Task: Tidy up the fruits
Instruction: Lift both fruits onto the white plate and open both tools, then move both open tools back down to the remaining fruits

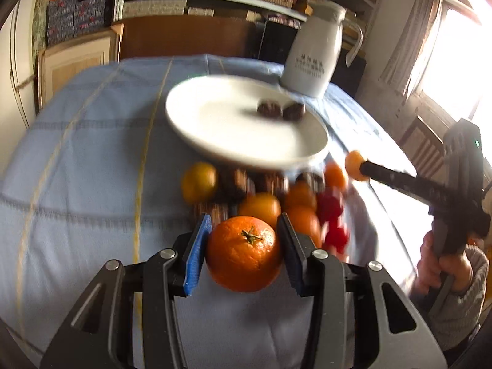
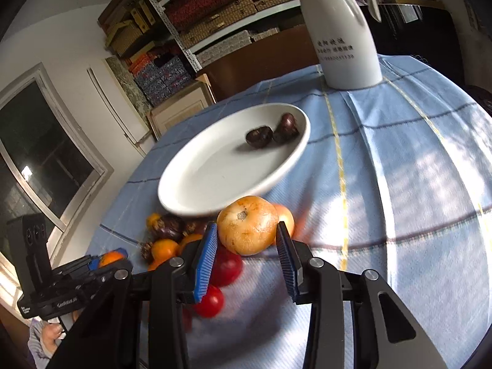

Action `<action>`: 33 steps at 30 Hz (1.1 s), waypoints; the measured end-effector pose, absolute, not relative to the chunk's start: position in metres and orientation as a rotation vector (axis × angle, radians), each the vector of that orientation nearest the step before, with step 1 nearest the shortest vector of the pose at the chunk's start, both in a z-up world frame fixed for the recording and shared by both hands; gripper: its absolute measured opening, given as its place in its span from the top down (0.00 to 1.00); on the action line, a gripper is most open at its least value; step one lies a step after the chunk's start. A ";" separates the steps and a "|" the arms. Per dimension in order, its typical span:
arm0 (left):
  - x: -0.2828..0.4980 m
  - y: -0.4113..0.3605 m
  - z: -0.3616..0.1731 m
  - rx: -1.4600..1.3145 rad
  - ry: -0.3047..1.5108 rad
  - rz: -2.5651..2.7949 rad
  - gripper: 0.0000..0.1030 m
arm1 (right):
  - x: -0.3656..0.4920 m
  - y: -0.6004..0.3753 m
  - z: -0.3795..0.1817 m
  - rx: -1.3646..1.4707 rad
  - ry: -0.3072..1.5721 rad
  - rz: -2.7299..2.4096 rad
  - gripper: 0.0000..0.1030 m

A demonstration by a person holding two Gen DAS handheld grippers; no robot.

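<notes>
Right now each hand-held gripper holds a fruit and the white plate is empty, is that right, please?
Not quite: the white plate is not empty; two dark fruits lie on it, as the right wrist view shows. Each hand-held gripper does hold a fruit.

Table under a light blue checked tablecloth, yellow and dark stripes. On it: white oval plate; white thermos jug at the far edge; fruit pile just beside the plate's near rim: oranges, red tomatoes, dark mangosteens. Sunlight patches on cloth.
</notes>
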State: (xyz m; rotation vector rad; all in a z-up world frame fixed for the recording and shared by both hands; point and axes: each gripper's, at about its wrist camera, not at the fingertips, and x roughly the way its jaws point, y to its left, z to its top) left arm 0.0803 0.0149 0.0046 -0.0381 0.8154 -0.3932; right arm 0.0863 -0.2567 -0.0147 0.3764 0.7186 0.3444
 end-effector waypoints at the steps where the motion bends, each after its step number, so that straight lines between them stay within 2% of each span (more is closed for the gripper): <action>1: 0.088 0.012 0.011 -0.033 0.806 -0.388 0.57 | 0.094 -0.253 -0.009 0.378 0.717 0.349 0.62; 5: 0.130 -0.006 0.026 -0.026 0.784 -0.368 0.57 | 0.128 -0.231 0.002 0.352 0.716 0.359 0.62; 9: 0.164 -0.018 0.020 -0.021 0.785 -0.328 0.56 | 0.152 -0.217 -0.011 0.320 0.719 0.342 0.62; 10: 0.170 -0.018 0.016 -0.021 0.778 -0.313 0.52 | 0.155 -0.216 -0.014 0.303 0.726 0.339 0.60; 11: 0.175 -0.017 0.013 -0.026 0.773 -0.303 0.39 | 0.157 -0.216 -0.016 0.294 0.731 0.335 0.60; 12: 0.177 -0.016 0.010 -0.031 0.772 -0.294 0.31 | 0.157 -0.217 -0.017 0.289 0.734 0.330 0.60; 16: 0.178 -0.007 0.005 -0.025 0.781 -0.287 0.27 | 0.153 -0.222 -0.011 0.310 0.711 0.334 0.59; 18: 0.177 0.000 0.007 -0.037 0.767 -0.262 0.17 | 0.148 -0.223 -0.009 0.300 0.690 0.319 0.54; 20: 0.172 0.011 0.008 -0.076 0.749 -0.243 0.11 | 0.145 -0.228 -0.010 0.304 0.685 0.297 0.45; 21: 0.170 0.015 0.008 -0.088 0.742 -0.231 0.08 | 0.144 -0.232 -0.012 0.313 0.688 0.289 0.44; 24: 0.163 0.027 0.006 -0.106 0.730 -0.184 0.05 | 0.140 -0.245 -0.017 0.357 0.696 0.259 0.41; 33: 0.139 0.065 -0.010 -0.197 0.760 -0.112 0.05 | 0.115 -0.271 -0.030 0.408 0.715 0.193 0.31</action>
